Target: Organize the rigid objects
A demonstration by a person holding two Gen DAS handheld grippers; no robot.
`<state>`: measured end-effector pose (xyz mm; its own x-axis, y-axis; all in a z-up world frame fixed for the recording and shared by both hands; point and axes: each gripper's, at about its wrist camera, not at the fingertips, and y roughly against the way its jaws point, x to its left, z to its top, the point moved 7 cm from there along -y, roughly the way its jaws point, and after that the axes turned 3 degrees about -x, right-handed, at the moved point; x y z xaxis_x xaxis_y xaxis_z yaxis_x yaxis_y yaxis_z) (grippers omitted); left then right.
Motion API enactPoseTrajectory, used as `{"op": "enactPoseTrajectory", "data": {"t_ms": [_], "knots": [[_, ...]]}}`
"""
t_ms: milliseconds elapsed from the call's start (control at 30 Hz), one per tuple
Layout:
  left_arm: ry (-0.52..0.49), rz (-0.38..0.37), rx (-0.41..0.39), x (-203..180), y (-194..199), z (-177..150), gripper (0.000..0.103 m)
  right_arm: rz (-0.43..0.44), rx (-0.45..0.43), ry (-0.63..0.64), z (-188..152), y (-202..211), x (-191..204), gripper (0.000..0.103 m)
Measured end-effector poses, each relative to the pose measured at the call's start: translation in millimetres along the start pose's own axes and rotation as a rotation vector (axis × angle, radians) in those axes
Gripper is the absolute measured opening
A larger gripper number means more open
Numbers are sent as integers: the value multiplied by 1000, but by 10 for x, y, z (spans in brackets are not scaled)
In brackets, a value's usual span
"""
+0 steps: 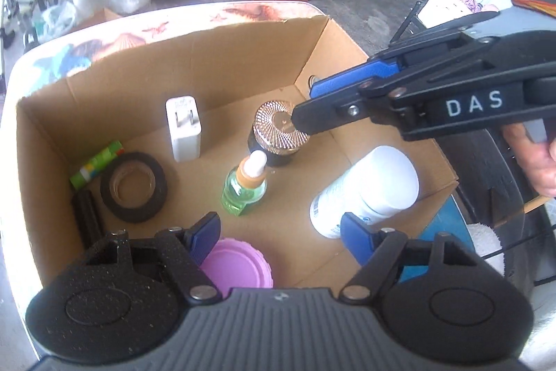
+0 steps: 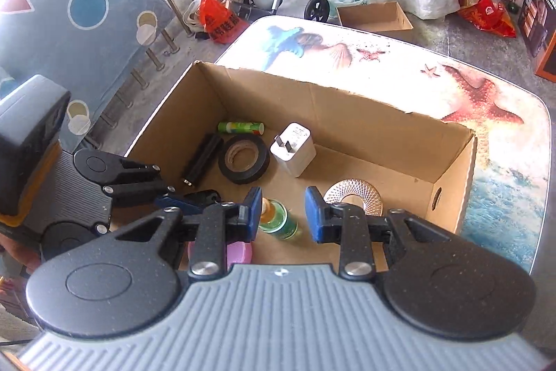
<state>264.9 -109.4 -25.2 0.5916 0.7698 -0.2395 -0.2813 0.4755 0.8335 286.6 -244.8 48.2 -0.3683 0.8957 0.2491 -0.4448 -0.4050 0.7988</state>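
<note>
right hand-held gripper point(image 2: 282, 214): spread, over dropper bottle point(image 2: 278, 220)
left hand-held gripper point(image 1: 280, 232): spread, empty
bottle: light, slick, likely glass; grip body, not cap

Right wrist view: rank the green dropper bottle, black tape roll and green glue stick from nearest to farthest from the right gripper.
1. Green dropper bottle, just ahead between the open fingers of the right gripper.
2. Black tape roll, farther in, left.
3. Green glue stick, against the box's far wall.
</note>
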Motion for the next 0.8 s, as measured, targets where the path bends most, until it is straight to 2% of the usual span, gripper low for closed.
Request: {"op": "enactPoseTrajectory", "data": {"t_ms": [67,133,233,300,367,433,500,600,800], "knots": [[-26,24,-10,-30,-18,27,70,0,18,7,-17,-49,25,27],[-36,31,-14,-48,-42,40,69,5,33,18,-37,-114,79,27],[-55,46,-16,-105,-150,95,56,10,40,35,-30,-209,130,27],[-61,53,-24,-86,-194,87,55,17,49,39,-27,-283,142,27],[-65,55,-28,-66,-257,114,45,24,60,39,-25,-348,144,25],[-65,61,-33,-56,-276,136,42,39,57,41,-19,-381,157,25],[-69,62,-44,-66,-319,167,39,45,57,47,-9,-403,170,20],[-76,69,-60,-63,-335,192,30,61,68,51,-23,-462,189,17],[-81,74,-74,-6,-384,237,17,55,60,51,-2,-482,144,16]]}}
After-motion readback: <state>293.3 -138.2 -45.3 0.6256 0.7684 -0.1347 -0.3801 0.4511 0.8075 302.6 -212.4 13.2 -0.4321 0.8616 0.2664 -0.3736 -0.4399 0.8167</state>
